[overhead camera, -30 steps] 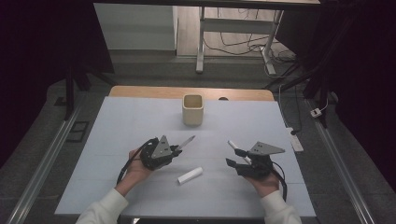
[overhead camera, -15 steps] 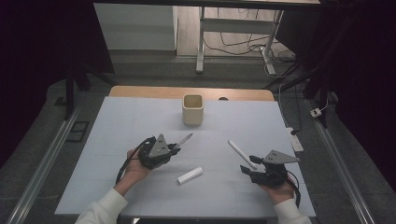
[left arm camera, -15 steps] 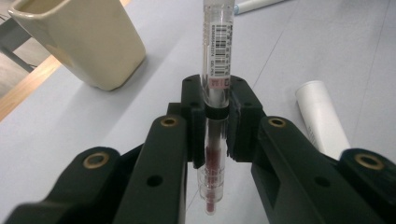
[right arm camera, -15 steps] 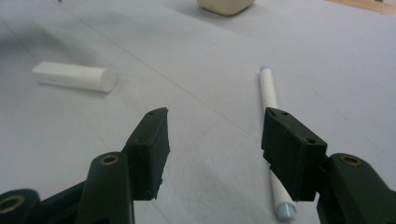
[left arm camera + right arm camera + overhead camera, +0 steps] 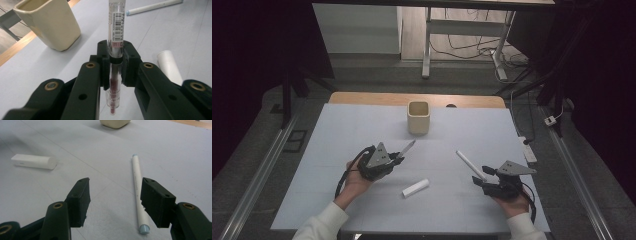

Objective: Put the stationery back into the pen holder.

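Note:
My left gripper (image 5: pixel 398 156) (image 5: pixel 115 60) is shut on a clear tube (image 5: pixel 115 37) (image 5: pixel 408 147) with a barcode label and a dark red core; the tube sticks out ahead of the jaws toward a cream cup (image 5: pixel 418 117) (image 5: pixel 50 22). My right gripper (image 5: pixel 479 179) (image 5: pixel 115 195) stands open near the table's right front, with nothing between its pads. A long white stick (image 5: pixel 468 162) (image 5: pixel 137 185) lies flat on the table, close along the inside of the right-hand jaw. A short white cylinder (image 5: pixel 415 187) (image 5: pixel 33 161) (image 5: pixel 170 66) lies between the two hands.
The pale blue mat (image 5: pixel 337 150) covers the table, with a wooden edge (image 5: pixel 362 98) at the back. The cream cup (image 5: pixel 115 123) stands upright at the back middle. Metal rails run along both sides on the floor, and cables (image 5: pixel 472 47) lie behind the table.
My right gripper has drawn back to the right and toward the near edge, away from the white stick, which stays on the table. The left hand with its tube has kept still.

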{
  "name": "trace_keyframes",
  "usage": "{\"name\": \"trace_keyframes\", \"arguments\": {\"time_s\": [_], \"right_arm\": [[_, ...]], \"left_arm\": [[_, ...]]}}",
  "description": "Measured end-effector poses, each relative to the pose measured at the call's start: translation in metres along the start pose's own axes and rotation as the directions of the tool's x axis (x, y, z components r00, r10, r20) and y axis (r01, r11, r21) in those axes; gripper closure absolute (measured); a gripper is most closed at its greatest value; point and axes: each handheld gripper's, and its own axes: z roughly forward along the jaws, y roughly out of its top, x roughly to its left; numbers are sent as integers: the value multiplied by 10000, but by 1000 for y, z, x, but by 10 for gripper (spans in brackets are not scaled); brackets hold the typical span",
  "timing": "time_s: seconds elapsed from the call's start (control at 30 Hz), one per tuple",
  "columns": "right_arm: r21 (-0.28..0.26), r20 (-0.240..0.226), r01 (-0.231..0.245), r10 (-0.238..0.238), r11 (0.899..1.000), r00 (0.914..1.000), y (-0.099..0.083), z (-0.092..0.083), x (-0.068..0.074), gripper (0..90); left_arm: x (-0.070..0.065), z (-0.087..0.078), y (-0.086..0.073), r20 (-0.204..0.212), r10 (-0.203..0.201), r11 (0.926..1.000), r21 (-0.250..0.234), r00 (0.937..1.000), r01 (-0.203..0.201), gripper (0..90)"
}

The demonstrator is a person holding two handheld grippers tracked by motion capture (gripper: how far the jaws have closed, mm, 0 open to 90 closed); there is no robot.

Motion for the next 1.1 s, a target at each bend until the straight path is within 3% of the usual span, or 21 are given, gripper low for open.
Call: {"name": "trace_keyframes", "arguments": {"time_s": [0.43,0.8,1.1], "right_arm": [[38,2,500,-500,9987,9987,-1,-1,-2,407],[86,28,487,-488,9988,9988,-1,-1,-4,405],[106,36,416,-416,9991,9991,-1,0,-4,402]], "left_arm": [[18,0,26,-467,-614,9962,-646,9970,583,783],[33,0,34,-446,-1183,9870,-1151,9920,1125,783],[43,1,43,-541,-1261,9856,-1200,9905,1189,782]]}}
